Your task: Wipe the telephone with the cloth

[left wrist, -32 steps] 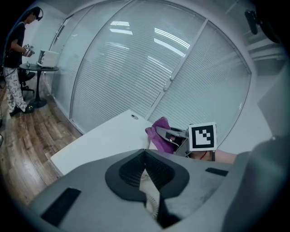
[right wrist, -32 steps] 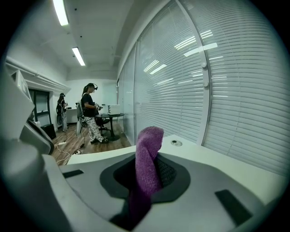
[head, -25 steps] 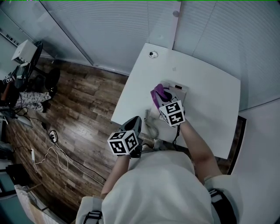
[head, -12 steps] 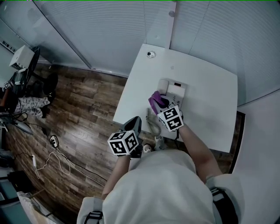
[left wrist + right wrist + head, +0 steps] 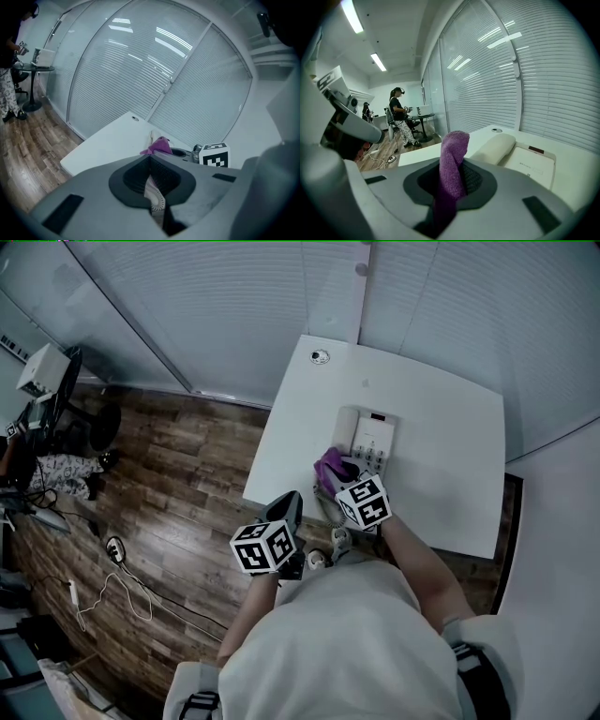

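The telephone [image 5: 373, 435] lies flat near the middle of the white tabletop [image 5: 441, 465], with its handset [image 5: 348, 424] seated in the cradle on its 9 o'clock side. The purple cloth [image 5: 328, 467] is bunched against the telephone's corner at about 7 o'clock, touching or just short of the casing; which of the two cannot be told. The right hand-held gripper [image 5: 451, 174] is pinching that cloth: a fold stands up between its jaws, and the rest trails down past them.

At about 8 o'clock from the telephone, off the tabletop's edge and over the wooden floor [image 5: 178, 484], hangs the left hand-held gripper [image 5: 150, 161]. Its jaws are pressed together, and a pale coiled cord [image 5: 154, 197] shows in the slit between them, apparently pinched.

As a judgement, the wipe is under way rather than finished: the cloth is gripped and is at the nearer end of the set. No dust or streaks show, so how much surface is already clean cannot be read. The keypad face, the handset and the end at 12 o'clock lie uncovered by the cloth, so they may still need a pass.
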`<action>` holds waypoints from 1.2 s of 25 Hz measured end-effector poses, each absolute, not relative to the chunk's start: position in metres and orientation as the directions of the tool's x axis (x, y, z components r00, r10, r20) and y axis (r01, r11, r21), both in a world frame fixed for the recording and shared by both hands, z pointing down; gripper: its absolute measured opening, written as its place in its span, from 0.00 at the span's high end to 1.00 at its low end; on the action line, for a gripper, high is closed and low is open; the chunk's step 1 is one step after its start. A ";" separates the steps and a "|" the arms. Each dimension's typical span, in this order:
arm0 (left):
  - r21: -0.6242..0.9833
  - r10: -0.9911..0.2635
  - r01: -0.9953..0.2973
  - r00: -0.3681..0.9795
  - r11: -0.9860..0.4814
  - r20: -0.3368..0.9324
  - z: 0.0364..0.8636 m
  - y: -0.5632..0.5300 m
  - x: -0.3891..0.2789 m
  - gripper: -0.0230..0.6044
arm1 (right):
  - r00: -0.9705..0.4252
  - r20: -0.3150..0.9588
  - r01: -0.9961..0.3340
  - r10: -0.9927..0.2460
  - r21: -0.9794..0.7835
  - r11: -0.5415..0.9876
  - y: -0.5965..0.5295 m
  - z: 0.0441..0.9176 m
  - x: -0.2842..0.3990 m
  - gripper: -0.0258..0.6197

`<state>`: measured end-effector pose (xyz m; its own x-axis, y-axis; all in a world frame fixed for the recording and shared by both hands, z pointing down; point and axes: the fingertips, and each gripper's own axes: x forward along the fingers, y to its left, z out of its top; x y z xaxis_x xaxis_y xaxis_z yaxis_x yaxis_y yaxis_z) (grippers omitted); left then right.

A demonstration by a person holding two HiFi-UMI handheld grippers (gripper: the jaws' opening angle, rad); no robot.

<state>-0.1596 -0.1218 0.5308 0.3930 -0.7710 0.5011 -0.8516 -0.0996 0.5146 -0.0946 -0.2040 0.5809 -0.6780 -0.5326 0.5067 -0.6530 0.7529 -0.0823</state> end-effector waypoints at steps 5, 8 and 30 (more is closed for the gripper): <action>0.508 -0.767 -0.854 0.400 -0.114 0.501 0.531 -0.117 -0.161 0.93 | -0.678 0.521 -0.644 -0.518 -0.082 0.760 -0.190 0.589 -0.099 0.87; 0.509 -0.770 -0.853 0.399 -0.113 0.498 0.530 -0.117 -0.162 0.93 | -0.686 0.530 -0.637 -0.499 -0.105 0.764 -0.182 0.593 -0.101 0.87; 0.506 -0.772 -0.853 0.406 -0.127 0.489 0.526 -0.131 -0.157 0.93 | -0.687 0.560 -0.637 -0.462 -0.160 0.754 -0.162 0.596 -0.095 0.87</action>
